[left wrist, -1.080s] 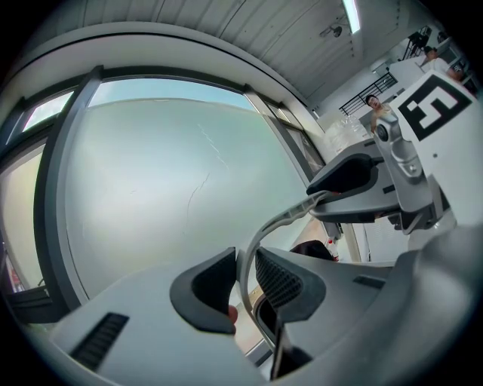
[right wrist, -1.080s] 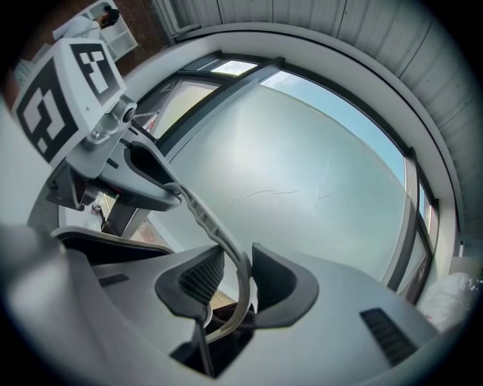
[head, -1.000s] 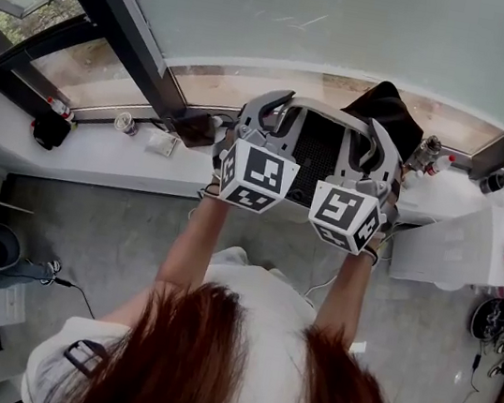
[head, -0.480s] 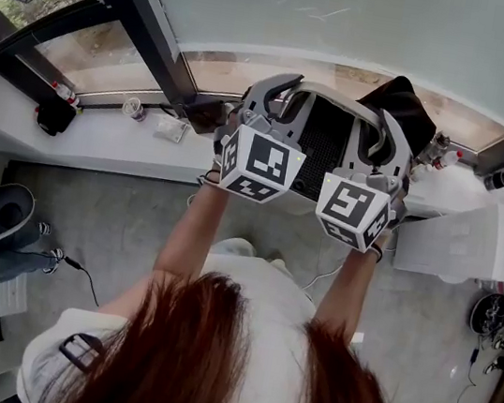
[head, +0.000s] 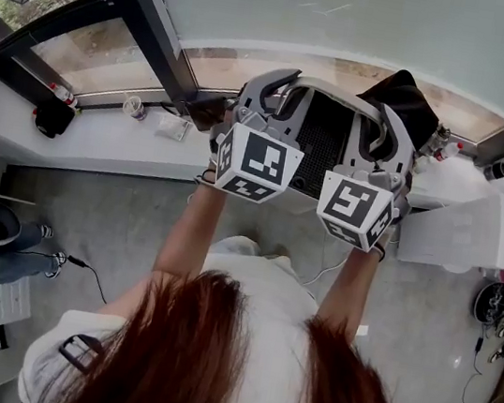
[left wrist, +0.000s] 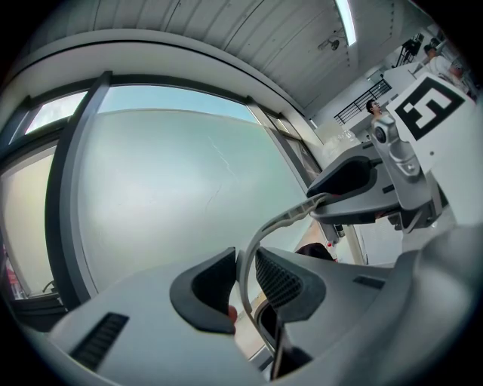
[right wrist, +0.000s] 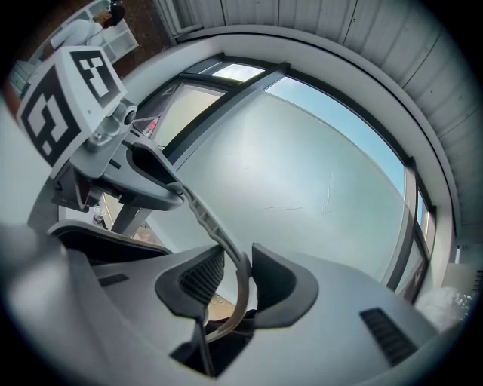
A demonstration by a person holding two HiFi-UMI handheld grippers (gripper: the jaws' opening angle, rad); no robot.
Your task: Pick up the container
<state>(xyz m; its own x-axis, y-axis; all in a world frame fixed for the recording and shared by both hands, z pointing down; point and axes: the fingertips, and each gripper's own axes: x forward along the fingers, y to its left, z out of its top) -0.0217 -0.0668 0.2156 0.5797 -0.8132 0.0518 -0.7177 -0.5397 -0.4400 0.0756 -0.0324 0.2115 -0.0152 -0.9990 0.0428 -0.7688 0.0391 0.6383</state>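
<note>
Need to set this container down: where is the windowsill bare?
Bare: the windowsill strip between the black object and the container, in front of the small cup. Crowded: right of the container, among bottles and a white plastic bag.

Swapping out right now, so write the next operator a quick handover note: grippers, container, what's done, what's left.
Left gripper: shut on the container, on its left rim.
Right gripper: shut on the right rim.
Container: held between both grippers in front of the window, over the sill; it looks clear of the sill.
Done: both grips made, container apparently lifted.
Left: keep the hold and carry it; nothing in view shows where it goes.
</note>
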